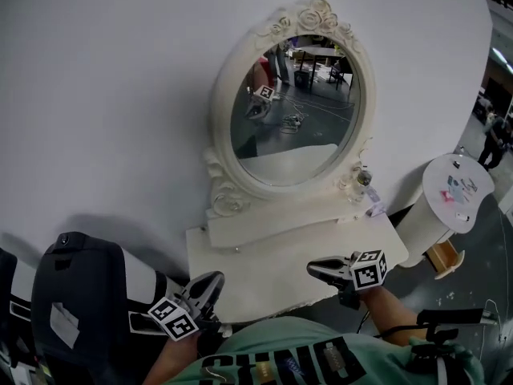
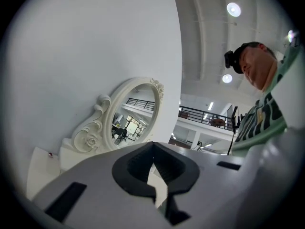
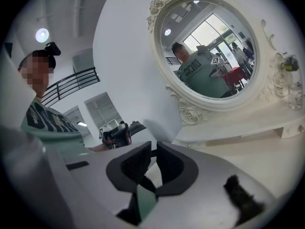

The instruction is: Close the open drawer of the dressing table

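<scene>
Facing white carved dressing table (image 1: 272, 273) with oval mirror (image 1: 292, 107). No sight of open drawer, probably under near edge. Push front squarely with left gripper (image 1: 214, 281), pinched closed and empty, and right gripper (image 1: 313, 269), barely parted, empty.

Mirror (image 1: 295, 107) on dressing table (image 1: 264, 275), against the wall (image 1: 120, 95), round stand (image 1: 461, 191) to the table's right
</scene>
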The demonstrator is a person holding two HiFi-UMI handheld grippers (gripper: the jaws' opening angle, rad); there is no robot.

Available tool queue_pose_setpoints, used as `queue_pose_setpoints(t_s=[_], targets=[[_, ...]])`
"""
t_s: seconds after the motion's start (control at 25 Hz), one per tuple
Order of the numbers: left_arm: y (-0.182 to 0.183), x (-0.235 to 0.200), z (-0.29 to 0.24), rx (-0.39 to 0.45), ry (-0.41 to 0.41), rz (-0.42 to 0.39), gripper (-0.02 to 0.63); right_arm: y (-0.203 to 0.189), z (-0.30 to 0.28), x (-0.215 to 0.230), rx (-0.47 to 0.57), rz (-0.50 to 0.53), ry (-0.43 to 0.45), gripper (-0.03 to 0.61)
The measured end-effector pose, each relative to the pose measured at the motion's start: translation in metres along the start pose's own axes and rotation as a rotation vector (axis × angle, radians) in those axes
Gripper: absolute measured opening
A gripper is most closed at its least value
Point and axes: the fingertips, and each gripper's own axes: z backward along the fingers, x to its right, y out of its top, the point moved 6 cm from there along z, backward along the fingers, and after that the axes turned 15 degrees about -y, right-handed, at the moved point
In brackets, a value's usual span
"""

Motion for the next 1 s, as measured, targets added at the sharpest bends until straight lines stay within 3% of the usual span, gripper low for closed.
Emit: queue_pose_setpoints(t_s=[0.24, 0.44, 0.72, 1.0], targets=[[-0.018, 0.003, -0.028, 0.046, 0.178, -0.042, 0.009, 0.033, 0.017, 0.06, 0.043, 0.037, 0.042, 0.024], [-0.037, 0.01, -0.081, 0.071, 0.251, -0.077, 0.009, 0.064, 0.031, 0.117, 0.072, 0.1, 0.009, 0.014], [-0.032, 0.005, -0.107, -0.039, 0.306, -0.179, 0.009, 0.089, 0.02, 0.145, 0.074, 0.285, -0.13, 0.011], [-0.016, -0.011, -0.11, -0.062, 0.272, -0.202, 0.009, 0.088, 0.012, 0.148, 0.044, 0.303, -0.183, 0.011]])
